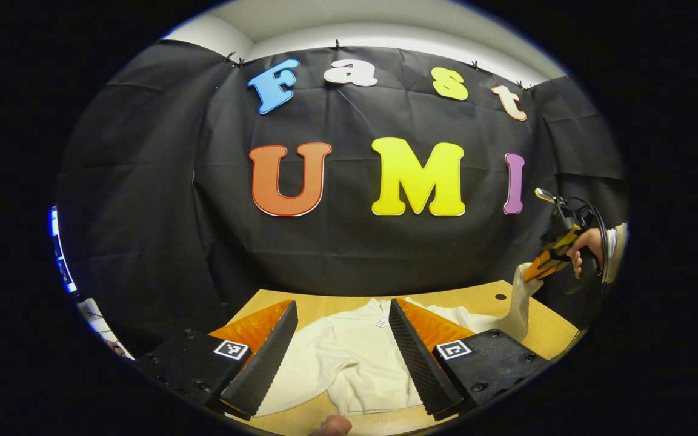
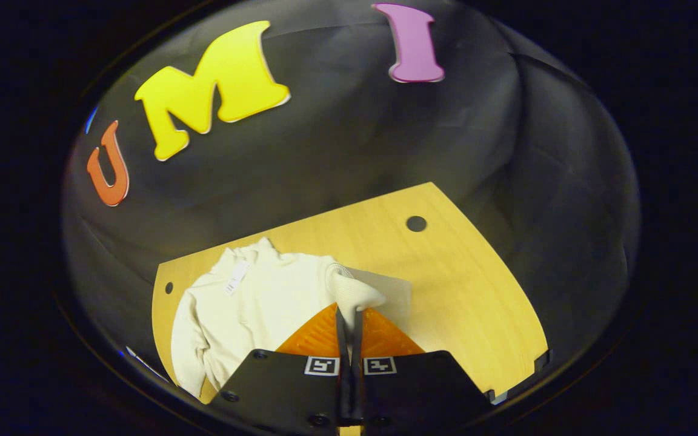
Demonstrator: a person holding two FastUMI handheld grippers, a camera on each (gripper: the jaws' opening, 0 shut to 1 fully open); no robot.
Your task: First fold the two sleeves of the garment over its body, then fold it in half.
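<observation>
Right gripper (image 2: 349,315) jaws closed together on the ribbed cuff of one sleeve (image 2: 355,290), lifted clear above the body of the cream long-sleeved knit garment (image 2: 258,303). Left gripper (image 1: 343,339) jaws spread wide, holding nothing, poised over the garment's middle. Garment spread flat on the light wooden tabletop (image 2: 446,284), collar toward the black cloth wall.

A plain cream garment (image 2: 252,303) lies on a light wooden table (image 2: 446,290).
</observation>
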